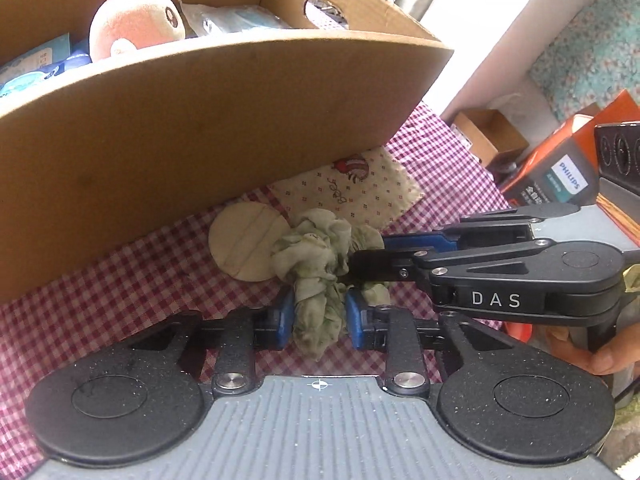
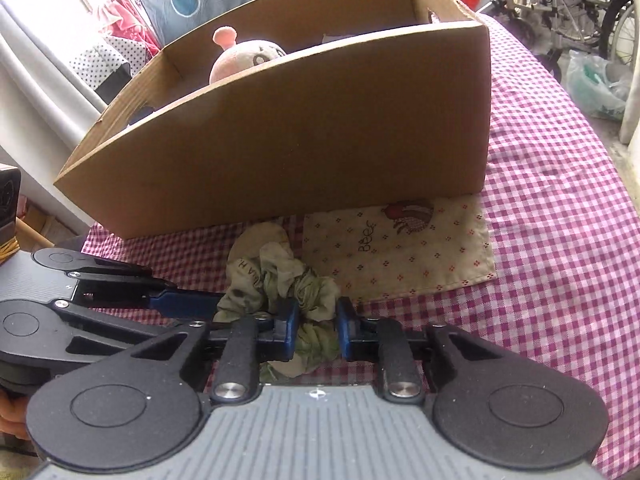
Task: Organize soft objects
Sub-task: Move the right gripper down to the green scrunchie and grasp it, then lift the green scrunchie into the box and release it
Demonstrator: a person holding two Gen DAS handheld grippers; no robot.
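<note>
both left gripper point(image 1: 320, 316) and right gripper point(image 2: 318, 330) fingers clamp a crumpled pale green cloth point(image 1: 320, 264) on the red-checked tabletop point(image 2: 560, 240); brown cardboard box point(image 2: 280, 140) behind

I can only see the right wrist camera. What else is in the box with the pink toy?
Observer: The left wrist view shows blue and white packets lying beside the pink plush toy in the cardboard box.
Child: Is my other claw holding the green cloth?
Observer: Yes. The left claw has a blue pad pressed on each side of the green cloth.
Child: Is anything next to the table?
Observer: An orange Philips box stands past the right edge of the checked tablecloth.
</note>
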